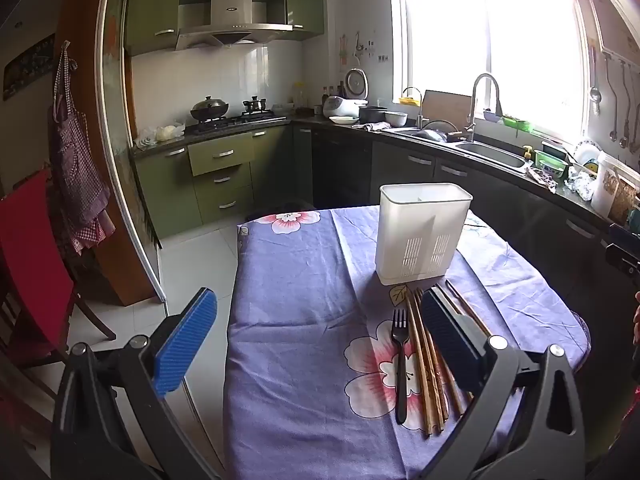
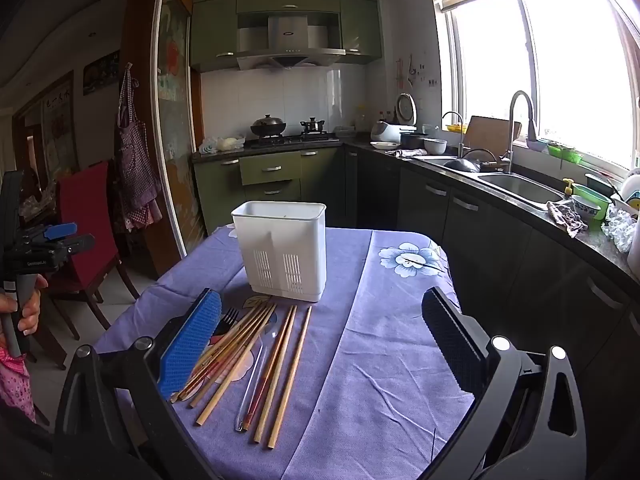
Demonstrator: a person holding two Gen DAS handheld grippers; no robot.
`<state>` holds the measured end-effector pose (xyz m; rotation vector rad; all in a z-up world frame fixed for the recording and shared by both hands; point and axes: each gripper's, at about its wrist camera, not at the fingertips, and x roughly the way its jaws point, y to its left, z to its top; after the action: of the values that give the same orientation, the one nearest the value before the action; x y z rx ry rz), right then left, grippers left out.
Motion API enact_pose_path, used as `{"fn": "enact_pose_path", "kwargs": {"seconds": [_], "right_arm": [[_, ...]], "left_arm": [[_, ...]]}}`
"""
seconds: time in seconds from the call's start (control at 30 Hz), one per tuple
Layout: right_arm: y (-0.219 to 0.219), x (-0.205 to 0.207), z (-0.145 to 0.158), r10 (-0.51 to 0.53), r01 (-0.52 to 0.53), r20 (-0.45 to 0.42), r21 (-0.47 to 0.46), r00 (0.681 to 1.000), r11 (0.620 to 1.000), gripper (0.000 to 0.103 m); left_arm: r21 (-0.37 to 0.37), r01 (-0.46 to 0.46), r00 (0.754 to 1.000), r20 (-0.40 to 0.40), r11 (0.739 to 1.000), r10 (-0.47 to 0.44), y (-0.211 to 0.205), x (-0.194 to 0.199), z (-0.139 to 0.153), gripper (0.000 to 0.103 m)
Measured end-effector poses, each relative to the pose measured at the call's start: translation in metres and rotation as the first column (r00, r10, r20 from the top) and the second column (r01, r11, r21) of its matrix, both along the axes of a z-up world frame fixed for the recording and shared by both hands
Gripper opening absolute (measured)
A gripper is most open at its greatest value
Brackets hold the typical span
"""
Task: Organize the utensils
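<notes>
Right wrist view: my right gripper (image 2: 320, 344) and left gripper (image 1: 316, 340) gaped wide, empty, above chopsticks (image 2: 276, 368), a fork (image 1: 400, 364), possibly a clear straw (image 2: 252, 384), before the white holder (image 2: 282, 250).

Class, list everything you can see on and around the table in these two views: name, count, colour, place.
utensil holder: one, white, upright at the table's far end
chopsticks: a loose bundle, exact count unclear, wooden tan, lying in front of the holder
fork: one, black, flat beside the chopsticks
clear utensil: one, transparent, among the chopsticks; kind unclear
tablecloth: one, purple with flowers, covering the table
chair: one, red cover, left of the table
apron: one, checked, hanging by the doorway
left tongs: open, blue pads, holding nothing
right tongs: open, holding nothing
</notes>
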<state>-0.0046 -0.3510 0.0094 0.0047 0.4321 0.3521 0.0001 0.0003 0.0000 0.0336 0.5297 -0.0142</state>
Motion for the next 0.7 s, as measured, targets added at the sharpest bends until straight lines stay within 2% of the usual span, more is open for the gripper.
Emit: {"fn": "enact_pose_path", "kwargs": {"seconds": [0.7], "right_arm": [[-0.0007,-0.0003,0.0003,0.001,-0.001,0.001,0.002,1.000,1.000,0.099]], "left_arm": [[0.001,0.011,1.000,-0.001,1.000,-0.011,-0.0017,0.0006,-0.0020,0.097]]}}
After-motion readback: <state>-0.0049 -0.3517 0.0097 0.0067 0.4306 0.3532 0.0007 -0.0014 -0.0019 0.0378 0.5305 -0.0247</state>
